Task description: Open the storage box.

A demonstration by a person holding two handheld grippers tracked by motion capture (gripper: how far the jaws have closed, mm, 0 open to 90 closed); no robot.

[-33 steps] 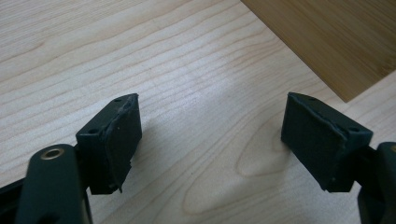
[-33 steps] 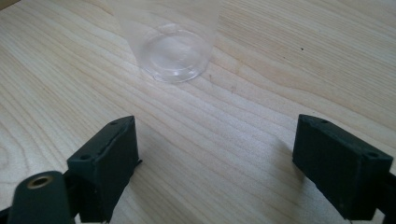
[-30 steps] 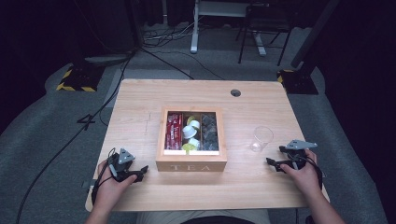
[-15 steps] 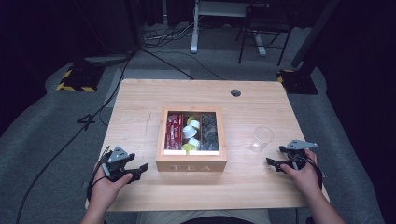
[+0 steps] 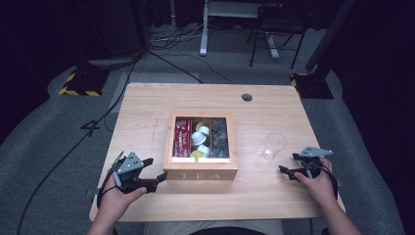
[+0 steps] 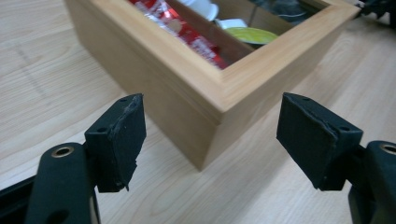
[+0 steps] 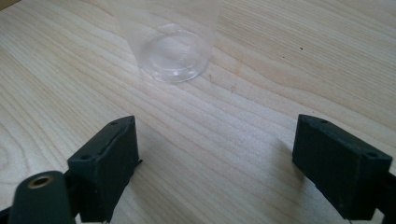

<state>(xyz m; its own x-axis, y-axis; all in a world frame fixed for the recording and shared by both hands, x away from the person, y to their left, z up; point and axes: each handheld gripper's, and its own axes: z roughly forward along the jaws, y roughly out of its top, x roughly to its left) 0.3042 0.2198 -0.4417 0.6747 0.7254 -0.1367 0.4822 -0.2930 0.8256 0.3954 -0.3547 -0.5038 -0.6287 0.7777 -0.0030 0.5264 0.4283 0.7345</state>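
A wooden tea box (image 5: 200, 175) stands open in the middle of the table (image 5: 147, 105), with red packets (image 5: 182, 138), white capsules (image 5: 199, 137) and dark packets (image 5: 219, 139) in its compartments. My left gripper (image 5: 155, 170) hovers at the box's front left corner, open, its jaws having just been opening with nothing between them. In the left gripper view that gripper (image 6: 210, 116) faces the corner of the box (image 6: 187, 88) and the red packets (image 6: 187, 32). My right gripper (image 5: 288, 163) rests open just short of a clear plastic cup (image 5: 274, 145). In the right gripper view the gripper (image 7: 215, 135) points at the upright cup (image 7: 175, 42).
A round cable hole (image 5: 247, 97) sits near the table's far edge. Cables run over the grey floor at the left, past a yellow-and-black striped base (image 5: 78, 83). Desk and chair legs stand behind the table.
My left gripper has lifted a little off the table beside the box's front left corner. The right gripper and the cup have stayed put.
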